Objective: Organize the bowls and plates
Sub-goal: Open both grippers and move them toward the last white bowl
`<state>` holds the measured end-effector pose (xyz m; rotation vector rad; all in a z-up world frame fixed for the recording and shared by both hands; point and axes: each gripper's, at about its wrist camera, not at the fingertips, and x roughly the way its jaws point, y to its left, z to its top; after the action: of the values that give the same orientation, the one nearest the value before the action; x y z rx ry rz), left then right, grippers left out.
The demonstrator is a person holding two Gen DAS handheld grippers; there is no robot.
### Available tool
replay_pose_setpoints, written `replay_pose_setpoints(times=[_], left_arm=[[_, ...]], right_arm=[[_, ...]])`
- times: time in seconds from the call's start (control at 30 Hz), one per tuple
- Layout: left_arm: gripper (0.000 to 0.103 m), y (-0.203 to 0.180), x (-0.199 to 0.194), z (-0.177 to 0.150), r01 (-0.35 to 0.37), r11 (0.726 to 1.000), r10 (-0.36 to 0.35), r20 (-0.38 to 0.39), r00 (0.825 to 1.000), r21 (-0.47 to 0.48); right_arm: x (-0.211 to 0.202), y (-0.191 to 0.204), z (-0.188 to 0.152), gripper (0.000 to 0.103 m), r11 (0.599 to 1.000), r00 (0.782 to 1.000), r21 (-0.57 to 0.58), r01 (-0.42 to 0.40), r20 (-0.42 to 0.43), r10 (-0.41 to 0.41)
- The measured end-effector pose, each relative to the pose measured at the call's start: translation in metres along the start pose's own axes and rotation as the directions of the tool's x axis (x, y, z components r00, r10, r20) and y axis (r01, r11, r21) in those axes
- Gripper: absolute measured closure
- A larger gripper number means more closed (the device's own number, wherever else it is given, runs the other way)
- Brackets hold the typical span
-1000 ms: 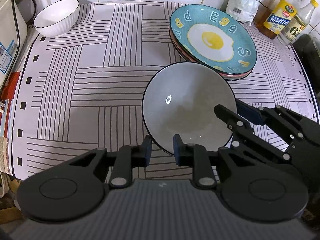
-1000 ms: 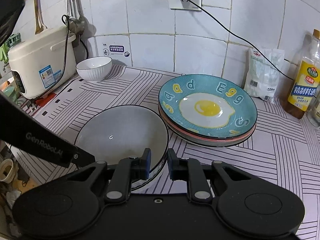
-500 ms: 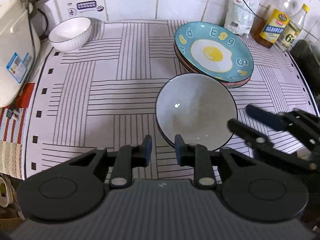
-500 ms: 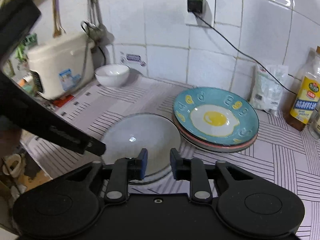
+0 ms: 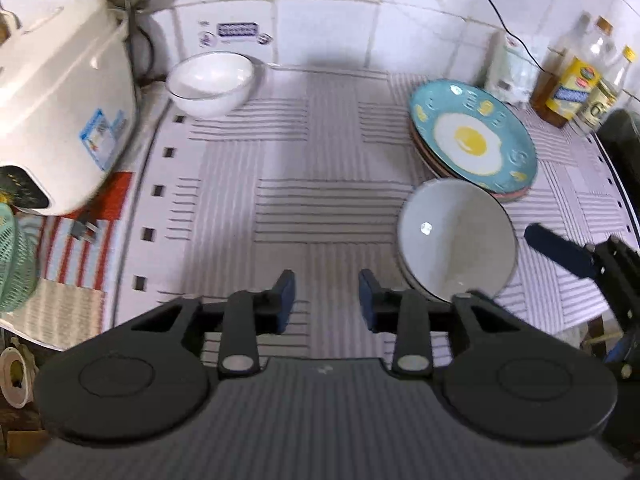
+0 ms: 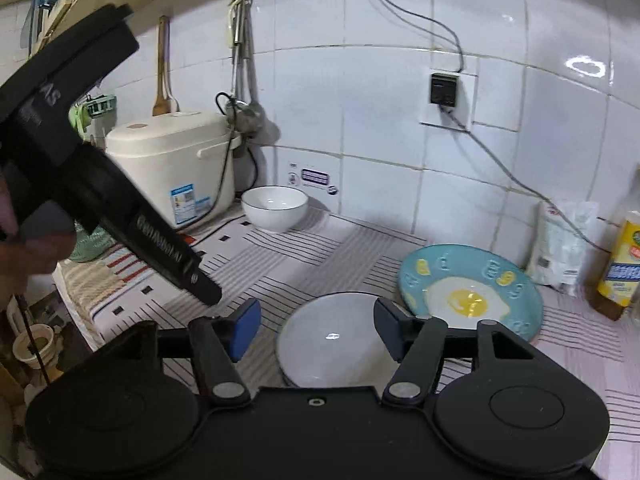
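A grey bowl (image 5: pixel 456 240) with a dark rim stands on the striped mat, just in front of a stack of plates topped by a teal fried-egg plate (image 5: pixel 472 140). It also shows in the right wrist view (image 6: pixel 332 340), with the plate stack (image 6: pixel 472 296) behind it. A white bowl (image 5: pixel 210 82) stands at the back left by the wall (image 6: pixel 275 207). My left gripper (image 5: pixel 326 294) is open and empty, left of the grey bowl. My right gripper (image 6: pixel 316 330) is open and empty, held above and short of the grey bowl.
A white rice cooker (image 5: pixel 60 112) stands at the far left. Oil bottles (image 5: pixel 576 80) and a white bag (image 6: pixel 560 244) stand at the back right. A dark stove edge (image 5: pixel 624 148) lies at the right. The counter's front edge is close below both grippers.
Both grippers have opened wider and pulled back and up from the grey bowl. The left gripper has swung left, so the bowl now lies to its right. The bowl stays on the mat.
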<state>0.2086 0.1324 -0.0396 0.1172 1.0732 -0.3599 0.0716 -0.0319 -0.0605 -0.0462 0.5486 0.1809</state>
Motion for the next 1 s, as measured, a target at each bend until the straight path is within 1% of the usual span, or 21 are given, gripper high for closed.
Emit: replay_pose_setpoints(times=[0.03,0.1,0.17,0.2,0.23,0.27,0.37,0.53,0.6,0.67,0.7,0.77,0.8,0.87,1.0], left_arm=[[0.058,0.005,-0.002,0.002,-0.007,1.000,0.008,0.009,1.000,-0.006],[0.055,0.015,-0.007,0.007,-0.021,1.000,0.022,0.023,0.999,-0.011],[0.050,0.024,-0.011,0.013,-0.036,0.999,0.036,0.038,0.999,-0.015],[0.049,0.028,-0.012,0.016,-0.047,0.999,0.048,0.047,0.998,-0.021],[0.047,0.032,-0.013,0.019,-0.055,0.998,0.056,0.057,0.997,-0.024],[0.045,0.036,-0.013,0.023,-0.063,0.998,0.065,0.072,0.995,-0.025],[0.040,0.046,-0.012,0.033,-0.083,0.996,0.086,0.122,0.989,-0.035],[0.039,0.067,0.004,0.059,-0.100,0.992,0.113,0.213,0.970,-0.073],[0.039,0.075,0.017,0.071,-0.118,0.990,0.134,0.233,0.963,-0.084],[0.041,0.081,0.033,0.084,-0.153,0.985,0.169,0.233,0.958,-0.084],[0.041,0.083,0.038,0.089,-0.155,0.984,0.171,0.230,0.958,-0.088],[0.041,0.093,0.051,0.100,-0.150,0.982,0.173,0.227,0.958,-0.115],[0.041,0.097,0.059,0.105,-0.147,0.981,0.172,0.223,0.959,-0.125],[0.041,0.105,0.071,0.113,-0.128,0.983,0.156,0.220,0.963,-0.133],[0.041,0.116,0.090,0.128,-0.142,0.980,0.170,0.218,0.961,-0.139]], right_arm=[[0.003,0.004,0.001,0.033,1.000,1.000,0.005,-0.008,0.005,0.008],[0.011,0.012,0.003,0.030,1.000,1.000,0.006,-0.022,0.020,0.022],[0.019,0.021,0.005,0.027,0.999,0.998,0.008,-0.039,0.040,0.039],[0.025,0.024,0.006,0.025,0.999,0.998,0.016,-0.051,0.045,0.050],[0.033,0.028,0.008,0.019,0.998,0.997,0.026,-0.061,0.045,0.060],[0.040,0.031,0.009,0.016,0.997,0.997,0.034,-0.069,0.044,0.067],[0.061,0.044,0.014,0.016,0.996,0.996,0.041,-0.083,0.041,0.081],[0.097,0.061,0.029,0.013,0.998,0.997,-0.007,-0.069,0.045,0.069],[0.112,0.062,0.034,0.013,0.998,0.998,0.016,-0.054,0.044,0.053],[0.126,0.063,0.034,0.013,0.998,0.998,0.050,-0.039,0.056,0.036],[0.134,0.065,0.032,0.013,0.997,0.998,0.070,-0.032,0.053,0.029],[0.151,0.073,0.028,0.013,0.993,0.999,0.116,0.018,0.027,-0.021],[0.159,0.076,0.026,0.013,0.989,0.999,0.142,0.028,0.020,-0.031],[0.173,0.081,0.023,0.013,0.980,0.999,0.196,0.030,0.012,-0.033],[0.206,0.087,0.021,0.013,0.971,0.999,0.237,0.043,-0.009,-0.042]])
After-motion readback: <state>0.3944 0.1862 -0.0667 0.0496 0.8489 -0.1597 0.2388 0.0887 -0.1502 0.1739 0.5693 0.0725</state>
